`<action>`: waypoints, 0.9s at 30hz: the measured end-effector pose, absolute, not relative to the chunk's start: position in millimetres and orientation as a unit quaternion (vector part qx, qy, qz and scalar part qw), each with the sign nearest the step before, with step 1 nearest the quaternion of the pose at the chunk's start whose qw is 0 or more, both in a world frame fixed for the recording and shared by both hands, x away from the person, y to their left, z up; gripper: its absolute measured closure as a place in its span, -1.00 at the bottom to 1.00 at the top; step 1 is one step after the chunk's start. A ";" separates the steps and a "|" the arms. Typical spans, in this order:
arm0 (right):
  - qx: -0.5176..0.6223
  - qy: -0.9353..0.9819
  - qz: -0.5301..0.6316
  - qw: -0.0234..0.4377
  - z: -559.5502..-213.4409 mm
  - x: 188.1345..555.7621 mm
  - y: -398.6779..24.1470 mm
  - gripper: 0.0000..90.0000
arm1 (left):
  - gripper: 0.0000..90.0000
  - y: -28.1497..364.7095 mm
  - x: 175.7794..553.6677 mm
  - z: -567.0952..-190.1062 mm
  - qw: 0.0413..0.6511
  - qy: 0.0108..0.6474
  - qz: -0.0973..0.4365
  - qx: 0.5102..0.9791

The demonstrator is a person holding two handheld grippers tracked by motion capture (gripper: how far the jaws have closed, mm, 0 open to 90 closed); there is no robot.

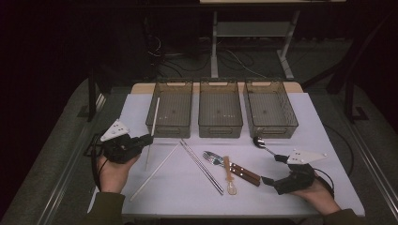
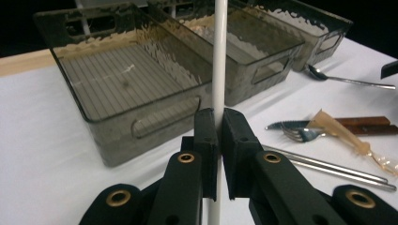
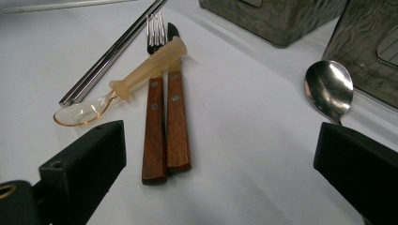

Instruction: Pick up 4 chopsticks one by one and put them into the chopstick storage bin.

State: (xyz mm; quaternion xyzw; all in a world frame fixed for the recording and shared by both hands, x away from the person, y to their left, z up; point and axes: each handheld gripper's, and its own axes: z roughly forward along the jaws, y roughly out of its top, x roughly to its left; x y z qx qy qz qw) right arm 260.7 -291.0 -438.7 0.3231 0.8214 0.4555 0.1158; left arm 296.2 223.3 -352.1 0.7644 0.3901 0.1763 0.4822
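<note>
A slim white chopstick [image 2: 219, 56], smooth, straight and round, stands pinched between the pressed-together jaws of the left gripper [image 2: 218, 140], running up across the front edge of the leftmost smoky plastic bin [image 1: 170, 108] and clear of the white surface [image 1: 291, 187]. Well to the right of that bin, the right gripper [image 1: 274, 169] rests with jaws spread wide, holding nothing.

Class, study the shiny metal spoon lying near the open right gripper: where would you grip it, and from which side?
Probably grip the shiny metal spoon on its thin straight handle, coming down from above with the jaws across it. It lies flat on the white table, and the rounded bowl offers little flat surface, while the open right gripper sits beside the handle's end.
</note>
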 end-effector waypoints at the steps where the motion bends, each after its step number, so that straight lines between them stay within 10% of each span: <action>1: 0.323 0.821 0.456 0.116 -438.7 260.8 -291.0 -0.95 | 0.88 223.1 298.1 -350.9 0.483 0.390 0.178 0.763; 27: 0.325 0.820 0.457 0.116 -439.5 261.1 -292.1 -0.95 | 0.88 207.1 349.3 -323.1 0.510 0.387 0.165 0.750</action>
